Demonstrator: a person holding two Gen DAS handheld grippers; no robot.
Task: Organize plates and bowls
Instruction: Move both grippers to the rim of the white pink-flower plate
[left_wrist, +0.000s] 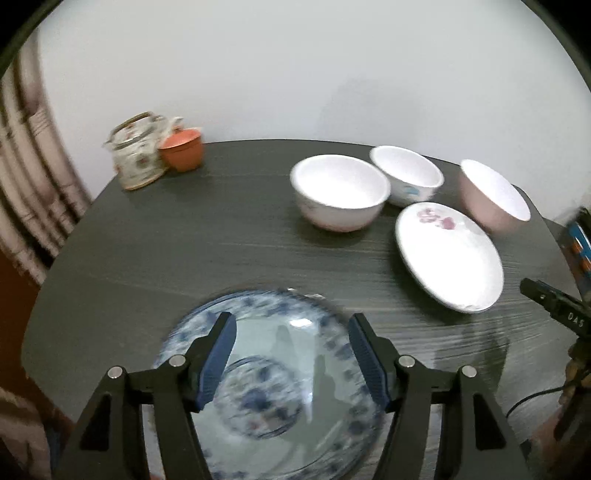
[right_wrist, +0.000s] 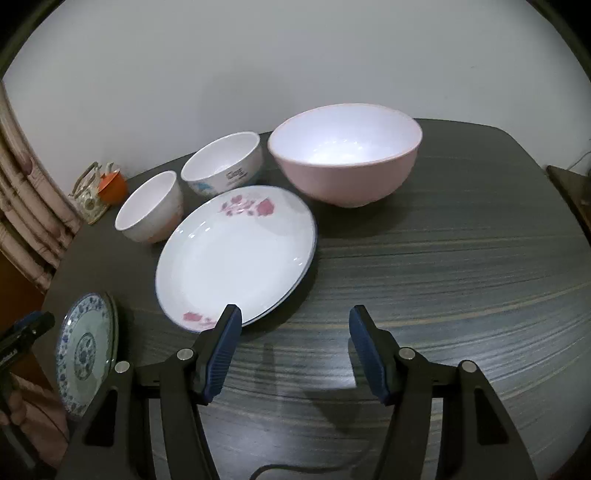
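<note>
1. The dark wood-grain surface (right_wrist: 443, 258) carried all the tableware and stood against a pale wall.
2. The pink bowl (right_wrist: 345, 162), the largest vessel, stood upright at the far side, well apart from the near edge.
3. The white plate with pink flowers (right_wrist: 236, 254) lay flat just in front of the pink bowl, apparently on a second plate whose rim showed beneath it.
4. The blue-patterned plate (left_wrist: 273, 387) lay at the near left edge, directly below the left hand-held gripper (left_wrist: 291, 332).
5. The white bowl with a blue print (right_wrist: 221, 162) and the plain white bowl (right_wrist: 149, 206) stood side by side behind the flowered plate.
6. The floral glass pot (left_wrist: 136, 155) and the orange cup (left_wrist: 183, 147) stood touching at the far left corner.
7. The left hand-held gripper had its jaws apart above the blue-patterned plate, with nothing clamped; the view was blurred.
8. The right hand-held gripper (right_wrist: 293, 332) had its jaws apart over bare surface, just beside the near rim of the flowered plate, holding nothing.
</note>
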